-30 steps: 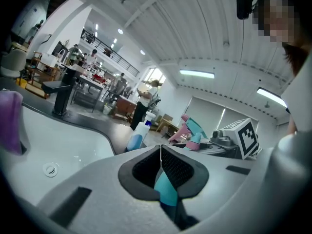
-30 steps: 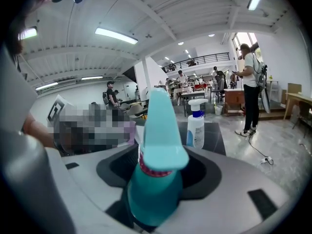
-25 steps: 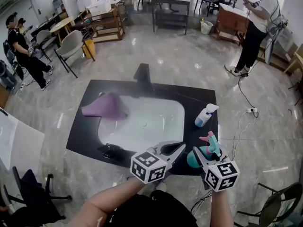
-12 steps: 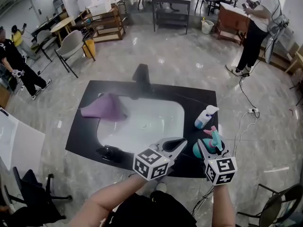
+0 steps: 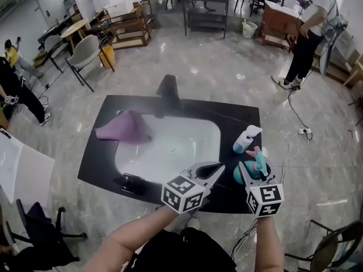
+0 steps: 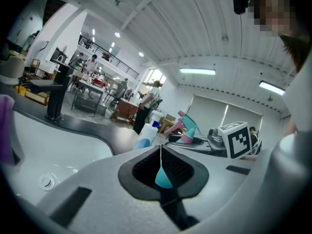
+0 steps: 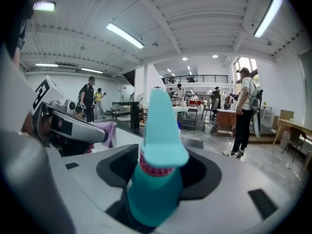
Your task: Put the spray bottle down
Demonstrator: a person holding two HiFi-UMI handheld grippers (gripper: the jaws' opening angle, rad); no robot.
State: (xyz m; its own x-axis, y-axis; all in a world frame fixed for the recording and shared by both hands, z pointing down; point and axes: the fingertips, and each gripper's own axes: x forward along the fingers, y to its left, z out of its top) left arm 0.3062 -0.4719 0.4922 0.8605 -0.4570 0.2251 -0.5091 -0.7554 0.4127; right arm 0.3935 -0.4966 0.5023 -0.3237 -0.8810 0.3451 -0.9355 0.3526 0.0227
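A teal spray bottle (image 5: 253,164) with a pink trigger is upright between the jaws of my right gripper (image 5: 253,172), over the black countertop (image 5: 105,152) near its front right corner. In the right gripper view the bottle (image 7: 157,145) fills the middle, and the right gripper (image 7: 156,182) is shut on its body. My left gripper (image 5: 214,171) hovers just left of it over the counter's front edge. Its jaws meet with nothing held, as the left gripper view shows (image 6: 160,152). In that view the teal bottle (image 6: 187,130) is to the right.
A white and blue spray bottle (image 5: 245,140) stands on the counter just behind the teal one. The white sink basin (image 5: 170,146) is in the middle, with a purple cloth (image 5: 122,128) at its left and a black faucet (image 5: 169,89) behind. A cable (image 5: 295,135) lies on the floor to the right.
Both grippers have moved forward over the counter. The teal bottle is now closer to the white and blue bottle. A person at far left has walked away.
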